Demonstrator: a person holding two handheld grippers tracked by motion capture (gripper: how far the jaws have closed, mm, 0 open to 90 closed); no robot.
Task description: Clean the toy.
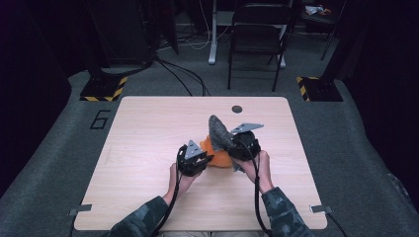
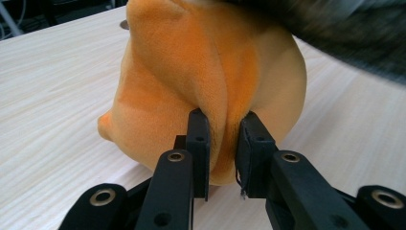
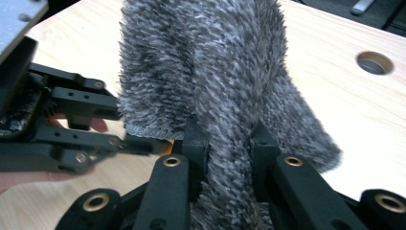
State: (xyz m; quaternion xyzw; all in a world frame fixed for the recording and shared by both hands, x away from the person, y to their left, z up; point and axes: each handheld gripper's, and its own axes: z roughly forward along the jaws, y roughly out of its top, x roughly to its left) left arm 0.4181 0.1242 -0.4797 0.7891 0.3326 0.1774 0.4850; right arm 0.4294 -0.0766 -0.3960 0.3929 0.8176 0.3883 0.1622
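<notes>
An orange plush piece [image 1: 217,154] lies at the middle of the wooden table [image 1: 148,128]. My left gripper [image 1: 204,159] comes at it from the left. In the left gripper view its jaws [image 2: 222,122] pinch a fold of the orange plush [image 2: 191,67], pads pressed into the fabric. A grey furry piece [image 1: 219,131] stands up over the orange one, and my right gripper [image 1: 233,144] holds it from the right. In the right gripper view the jaws [image 3: 230,132] are shut on the grey fur [image 3: 210,67]. The left gripper [image 3: 72,129] sits at that view's left.
A round hole [image 1: 237,109] marks the table's far edge, also seen as the hole [image 3: 374,62] behind the fur. A black folding chair [image 1: 257,34] and two yellow-and-black striped bases [image 1: 104,89] stand on the floor beyond the table.
</notes>
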